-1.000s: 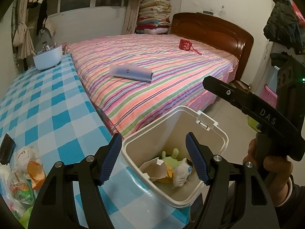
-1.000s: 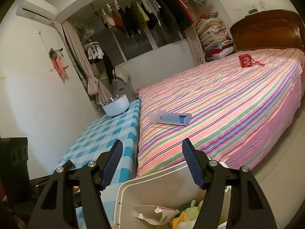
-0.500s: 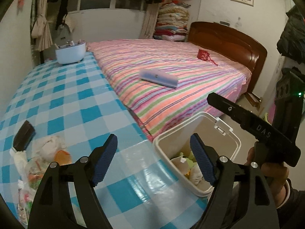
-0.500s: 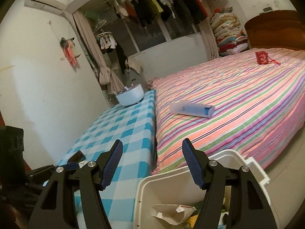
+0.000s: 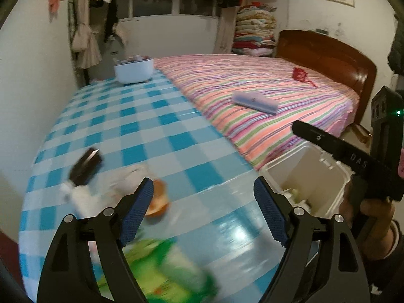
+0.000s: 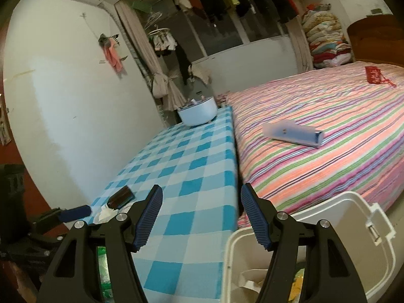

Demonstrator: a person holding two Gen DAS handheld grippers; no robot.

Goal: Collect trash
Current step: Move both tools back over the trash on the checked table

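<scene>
on the checked bench [image 5: 161, 116], with the left gripper [image 5: 203, 212] wide-jawed and empty above the blurred green wrapper [image 5: 161, 270] and orange scrap [image 5: 157, 199], settle before closing on one piece, while the right gripper [image 6: 200, 217], also wide and empty, waits over the bin [image 6: 353, 227].

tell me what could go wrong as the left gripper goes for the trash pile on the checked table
1. The left gripper is open and empty, and the left wrist view is motion-blurred; a fast approach might knock the orange scrap aside instead of pinching it.
2. The dark case lies right beside the white wrapper; it may not be trash and could be grabbed by mistake.
3. The bin stands below the table edge, so a piece released early could miss it.
</scene>
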